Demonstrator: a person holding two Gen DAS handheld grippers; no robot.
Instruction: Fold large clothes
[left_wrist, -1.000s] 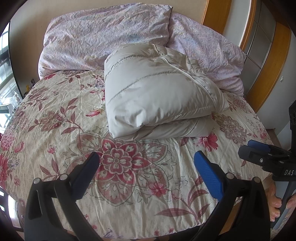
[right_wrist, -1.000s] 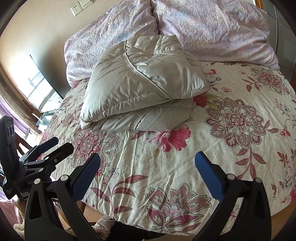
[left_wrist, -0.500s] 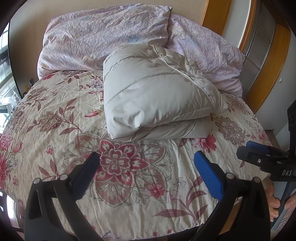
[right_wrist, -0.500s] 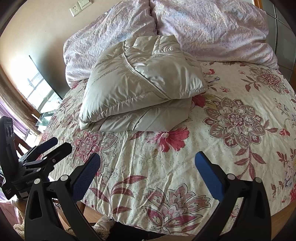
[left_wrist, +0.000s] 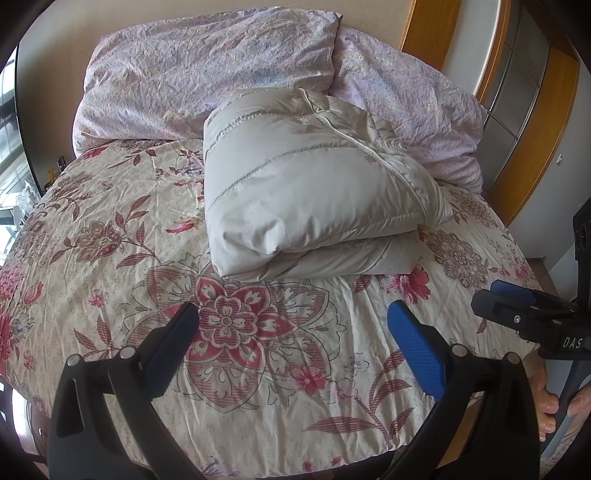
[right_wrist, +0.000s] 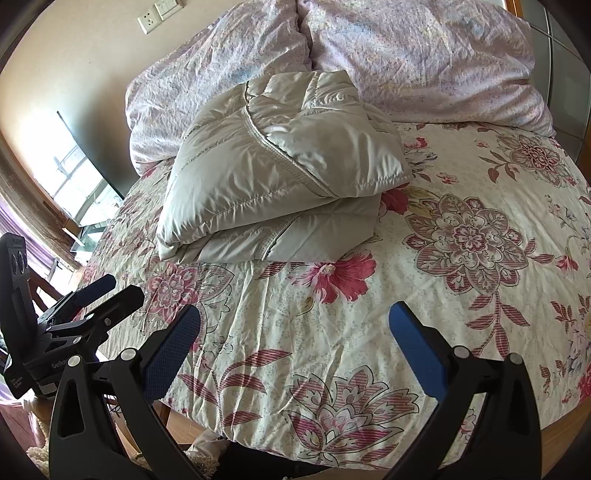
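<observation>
A pale grey puffy jacket (left_wrist: 310, 192) lies folded into a thick bundle in the middle of the bed, its stitched seam running across the top; the right wrist view shows the jacket (right_wrist: 280, 173) from the other side. My left gripper (left_wrist: 291, 336) hovers open over the floral bedspread, well short of the jacket, nothing between its blue pads. My right gripper (right_wrist: 293, 338) is likewise open and empty near the bed's front edge. The left wrist view catches the right gripper (left_wrist: 517, 302) at the far right with its fingers near each other; the left gripper (right_wrist: 107, 291) shows at the left of the right wrist view.
Two lilac pillows (left_wrist: 207, 74) lean on the headboard behind the jacket. The cream floral bedspread (left_wrist: 110, 229) covers the bed. A wooden door frame (left_wrist: 532, 155) stands to the right, a window (right_wrist: 74, 177) to the left. A hand (left_wrist: 546, 402) grips the right tool's handle.
Both grippers have drifted slightly back and the view has shifted a little; the jacket lies where it was and both grippers stay open.
</observation>
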